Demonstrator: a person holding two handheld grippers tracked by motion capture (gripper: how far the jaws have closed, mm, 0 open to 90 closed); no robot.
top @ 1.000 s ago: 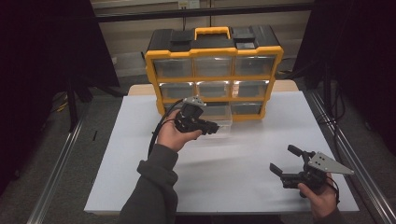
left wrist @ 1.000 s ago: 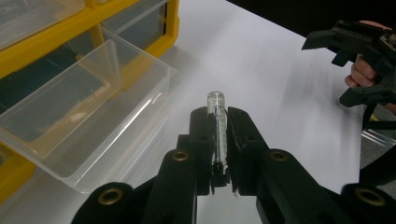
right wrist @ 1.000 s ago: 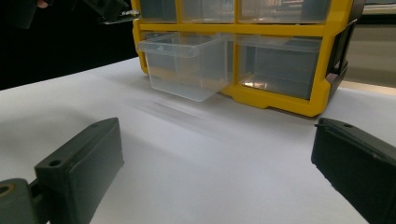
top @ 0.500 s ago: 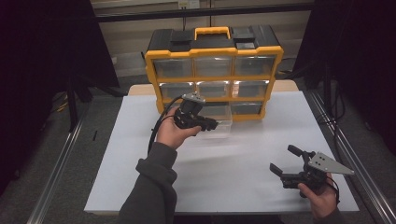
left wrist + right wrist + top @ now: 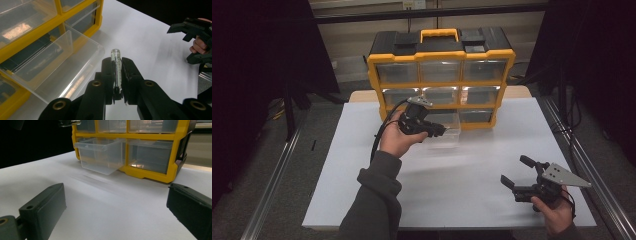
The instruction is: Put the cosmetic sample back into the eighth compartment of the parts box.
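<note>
Left gripper view puts a small screwdriver (image 5: 115, 65), clear handle and thin dark shaft, pinched between the black jaws of the left gripper (image 5: 117, 75), long axis running along the jaws, clear handle end poking out past the tips and pointing away from the hand, dark end buried back toward the jaw roots. Just to the left of the tips and a little beyond, seen from that camera, sits the pulled-out clear drawer (image 5: 53, 66), open top facing up, apparently bare inside, front wall close beside the handle end but not touching. From the high view, left gripper (image 5: 434, 131) held over the table (image 5: 362, 165) right at the near edge of the same drawer (image 5: 451, 131), bottom row, middle column of the yellow organizer (image 5: 441, 75). Far nearer than the other hand, so likely a short carry forward and over the rim, then release, if stowing is the aim. Right gripper (image 5: 518, 174) low near the table's right front corner, well apart from the drawer, jaws spread wide with nothing between, pointing toward the organizer.
</note>
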